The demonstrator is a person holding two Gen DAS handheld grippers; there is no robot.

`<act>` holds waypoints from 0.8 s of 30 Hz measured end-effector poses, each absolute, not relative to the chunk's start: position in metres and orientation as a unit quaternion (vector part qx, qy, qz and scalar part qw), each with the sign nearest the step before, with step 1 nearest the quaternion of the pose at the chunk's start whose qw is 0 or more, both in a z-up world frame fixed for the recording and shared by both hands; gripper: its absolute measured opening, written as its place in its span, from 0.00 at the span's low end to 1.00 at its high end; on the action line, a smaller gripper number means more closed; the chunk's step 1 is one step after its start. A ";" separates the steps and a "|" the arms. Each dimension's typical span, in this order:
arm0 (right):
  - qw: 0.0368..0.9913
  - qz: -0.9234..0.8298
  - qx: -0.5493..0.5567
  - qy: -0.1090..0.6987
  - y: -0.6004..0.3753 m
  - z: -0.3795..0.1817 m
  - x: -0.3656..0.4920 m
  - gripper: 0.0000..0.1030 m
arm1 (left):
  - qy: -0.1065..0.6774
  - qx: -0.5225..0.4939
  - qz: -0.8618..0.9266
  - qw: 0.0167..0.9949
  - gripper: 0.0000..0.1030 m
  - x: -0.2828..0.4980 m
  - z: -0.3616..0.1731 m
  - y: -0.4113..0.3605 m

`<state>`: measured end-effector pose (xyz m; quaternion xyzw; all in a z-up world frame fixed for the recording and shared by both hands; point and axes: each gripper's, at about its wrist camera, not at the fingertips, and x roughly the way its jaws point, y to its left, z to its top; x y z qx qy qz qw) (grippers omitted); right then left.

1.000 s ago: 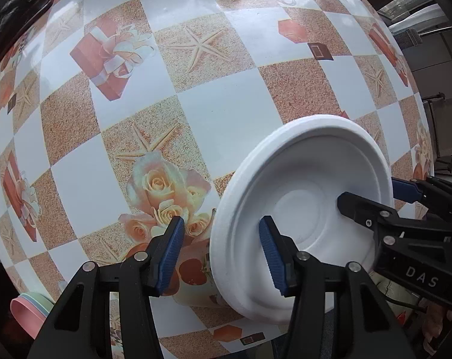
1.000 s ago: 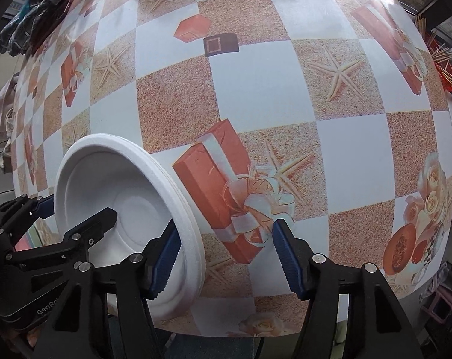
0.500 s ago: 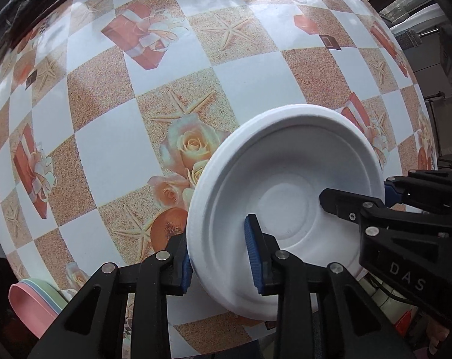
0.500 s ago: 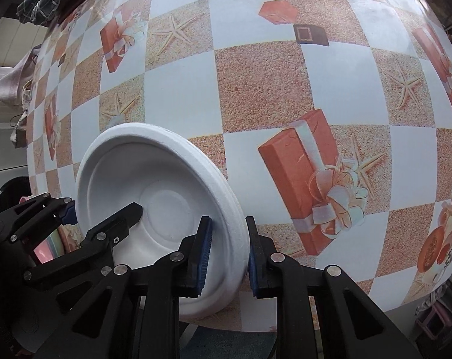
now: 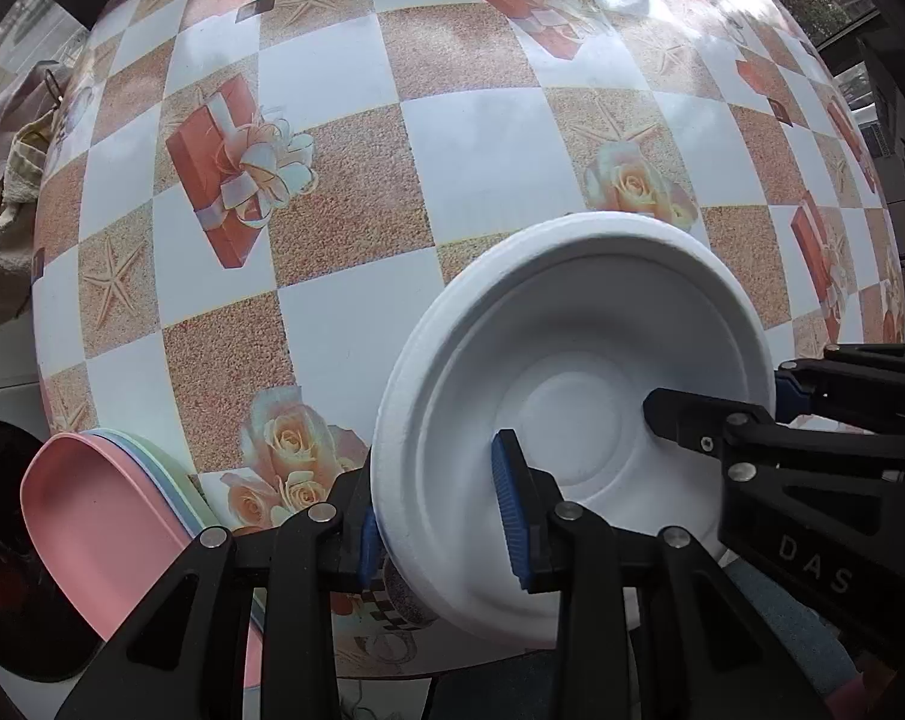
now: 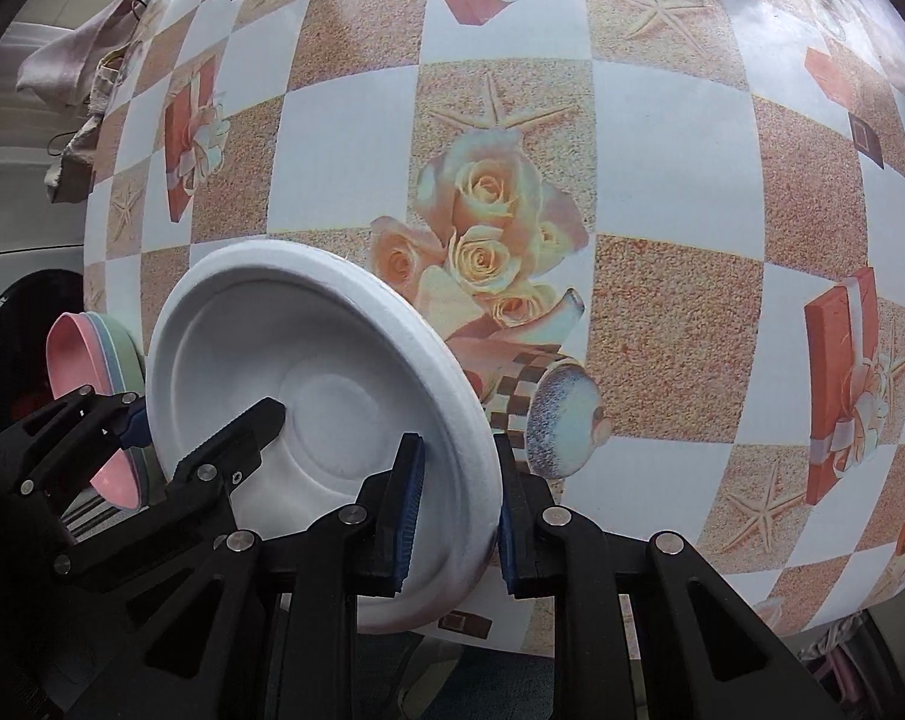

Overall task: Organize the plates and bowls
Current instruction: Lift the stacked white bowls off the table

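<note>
Above the patterned counter (image 5: 470, 138), the left hand-held gripper (image 5: 440, 516) and right hand-held gripper (image 6: 455, 504) each clamp opposite rims of the white plate (image 5: 578, 360).

The white bowl (image 5: 578, 360) has a matt, slightly grainy surface like moulded pulp or foam, with pressed rings in its base. The tablecloth (image 5: 470, 138) looks like glossy printed vinyl, catching window glare near its far edge. The stacked pastel bowls (image 5: 92, 516) look like smooth, satin plastic. The gripper fingers (image 6: 356, 546) are matt black plastic with shiny metal rivets and ribbed blue rubbery pads (image 6: 407, 510). Crumpled cloth (image 6: 74, 60) lies beyond the table.
</note>
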<state>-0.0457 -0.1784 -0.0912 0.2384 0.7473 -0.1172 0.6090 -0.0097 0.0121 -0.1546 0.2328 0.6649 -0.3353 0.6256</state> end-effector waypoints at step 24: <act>0.599 -0.107 0.225 0.761 -0.129 -0.096 -0.026 0.23 | 0.655 0.219 -0.330 0.644 0.34 0.003 -0.117 0.035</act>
